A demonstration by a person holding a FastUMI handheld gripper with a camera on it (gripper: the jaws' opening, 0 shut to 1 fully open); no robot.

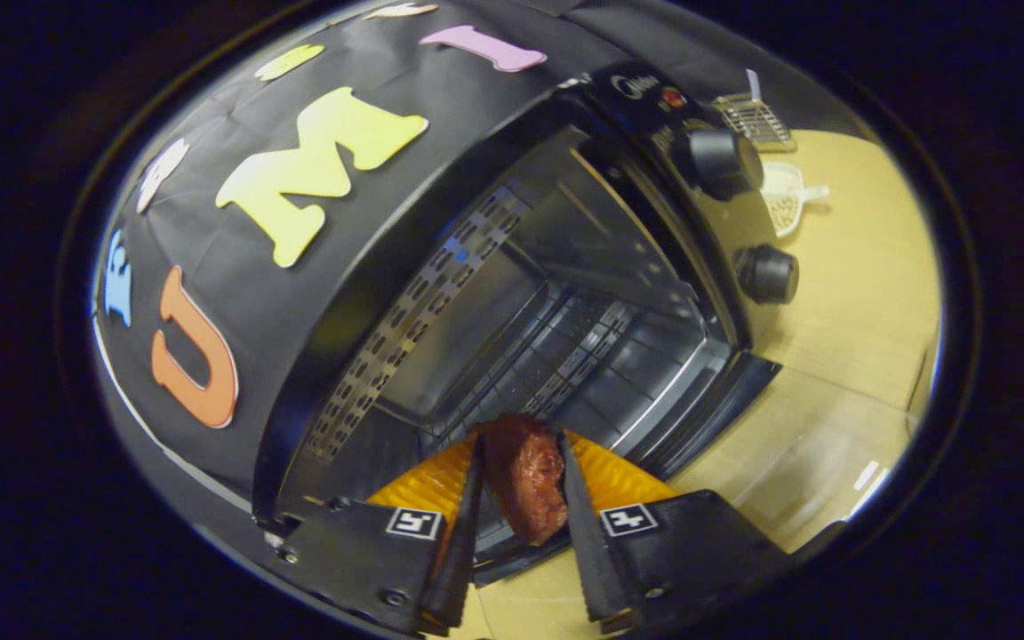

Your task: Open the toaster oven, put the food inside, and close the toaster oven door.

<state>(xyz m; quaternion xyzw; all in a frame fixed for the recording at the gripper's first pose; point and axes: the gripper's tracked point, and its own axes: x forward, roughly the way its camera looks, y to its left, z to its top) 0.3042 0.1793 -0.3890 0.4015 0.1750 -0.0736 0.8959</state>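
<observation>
Gripper view | gripper (521, 453) fingers pinch the food (525, 484), a dark red chunk, on both sides | oven (512, 293) just ahead, door (716, 409) down, cavity and rack (565, 356) bare | done: opening | left: set food on rack, release, shut door | knobs (725, 160) far right, on the oven's panel

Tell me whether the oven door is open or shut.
Open: the oven shows its rack; the gripper holds food before it.
</observation>
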